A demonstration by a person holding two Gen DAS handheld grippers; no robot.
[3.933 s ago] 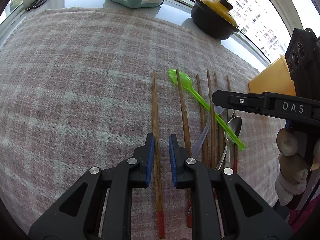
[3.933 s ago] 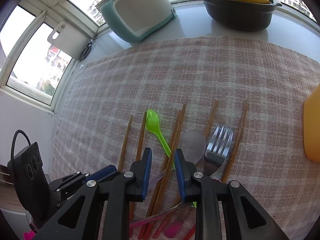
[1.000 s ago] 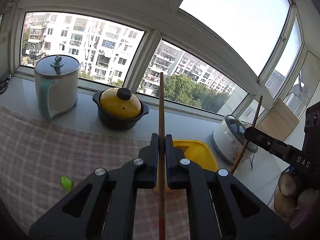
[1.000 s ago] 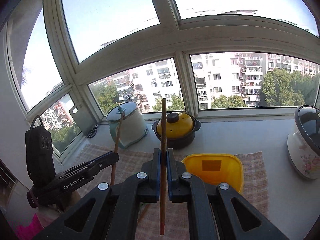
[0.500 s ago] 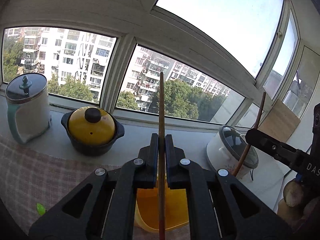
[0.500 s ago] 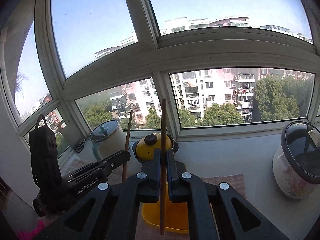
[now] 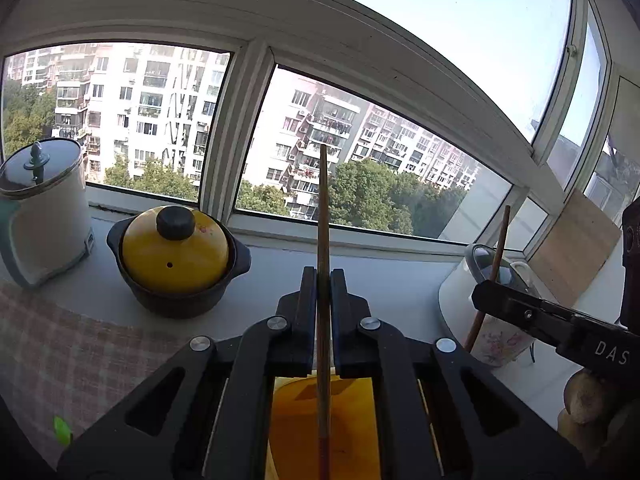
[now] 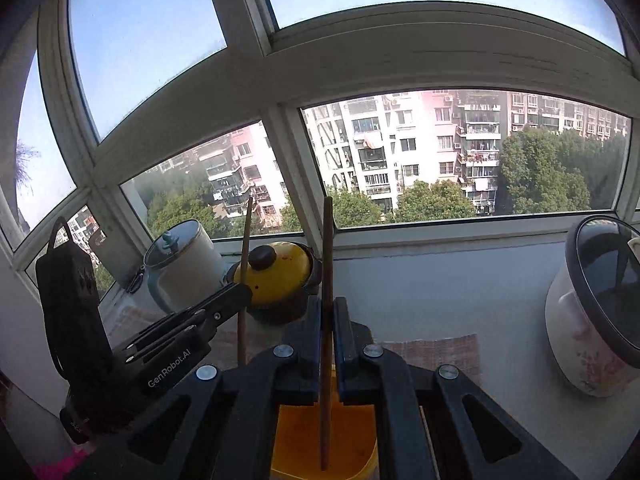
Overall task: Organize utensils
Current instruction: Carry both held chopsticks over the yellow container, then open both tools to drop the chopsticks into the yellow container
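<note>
Both wrist views windowward, sharing yellow pot (image 7: pixel 175 250).

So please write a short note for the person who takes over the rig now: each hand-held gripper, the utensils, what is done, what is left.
Left hand-held gripper: shut on one wooden chopstick, held upright over the yellow container.
Right hand-held gripper: shut on a second chopstick, also upright over the same container.
Done: both chopsticks lifted off the checked cloth.
Left: lower and release both into the container. A green spoon lies on the cloth; other utensils are out of view.
</note>
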